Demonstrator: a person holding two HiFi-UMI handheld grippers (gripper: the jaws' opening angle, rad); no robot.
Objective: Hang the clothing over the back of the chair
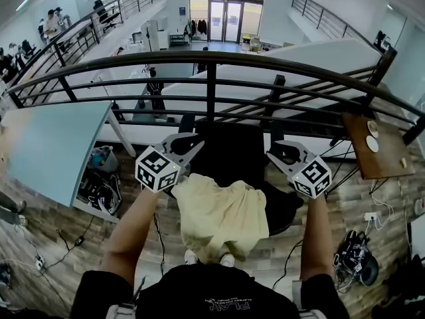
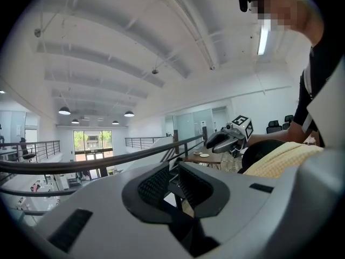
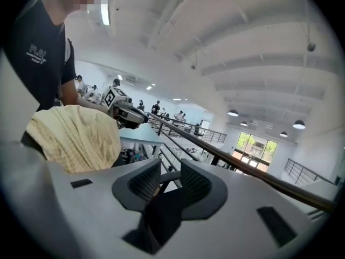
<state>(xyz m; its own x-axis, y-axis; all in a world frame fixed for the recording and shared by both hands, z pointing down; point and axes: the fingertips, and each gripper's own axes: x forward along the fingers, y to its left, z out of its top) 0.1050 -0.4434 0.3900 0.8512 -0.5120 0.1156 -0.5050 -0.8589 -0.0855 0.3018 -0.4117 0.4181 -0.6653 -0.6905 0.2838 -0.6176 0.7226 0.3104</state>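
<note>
A pale yellow garment lies draped over the back of a black chair right in front of me. My left gripper hovers at the garment's upper left corner, jaws apart with nothing between them. My right gripper hangs to the garment's upper right, clear of the cloth, and it too is open and empty. In the left gripper view the left gripper frames only the railing, with the garment and the right gripper off to the side. In the right gripper view, the garment sits left of the right gripper.
A black metal railing runs just beyond the chair, with a drop to a lower floor behind it. A light blue table stands at the left, a wooden table with plates at the right. Cables and a bag lie on the floor.
</note>
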